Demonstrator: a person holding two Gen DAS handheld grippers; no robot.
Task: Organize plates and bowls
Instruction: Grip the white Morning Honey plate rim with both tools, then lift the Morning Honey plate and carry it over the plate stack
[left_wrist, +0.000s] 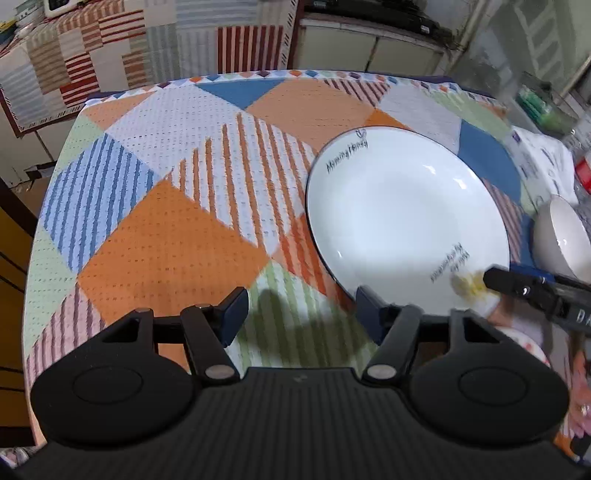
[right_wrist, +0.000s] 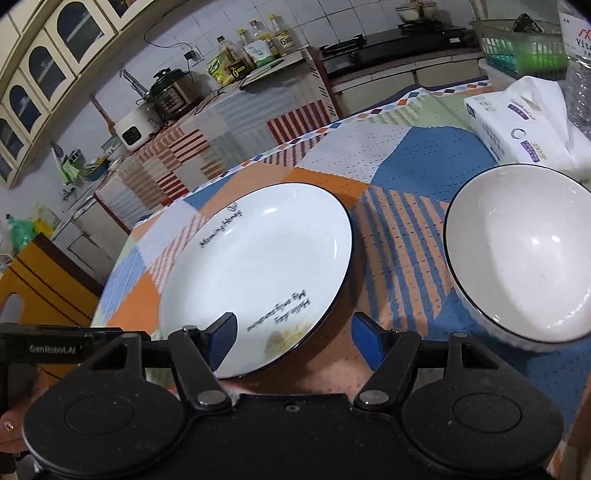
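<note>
Plate (right_wrist: 255, 273), the largest piece, lies flat on the desk (left_wrist: 166, 240) with its patterned cloth; taking it as the landmark, the bowl (right_wrist: 524, 254) stands upright just beside its right edge, apart from it, and a tissue pack (right_wrist: 532, 122) sits beyond the bowl. Both dishes look like glazed ceramic: stiff, fairly heavy for their size, slick under the pads and likely to chip if knocked together. The plate's wide sloping rim stands slightly off the cloth at the near edge, so that edge is the sensible place to pinch, one pad above and one below. The bowl's thin dark-lined lip offers a similar hold, wall between the pads. Right claw (right_wrist: 291, 338) hangs roughly half open over the plate's near rim, holding nothing. Left claw (left_wrist: 301, 315) is likewise parted and empty, just left of the plate's near edge.
</note>
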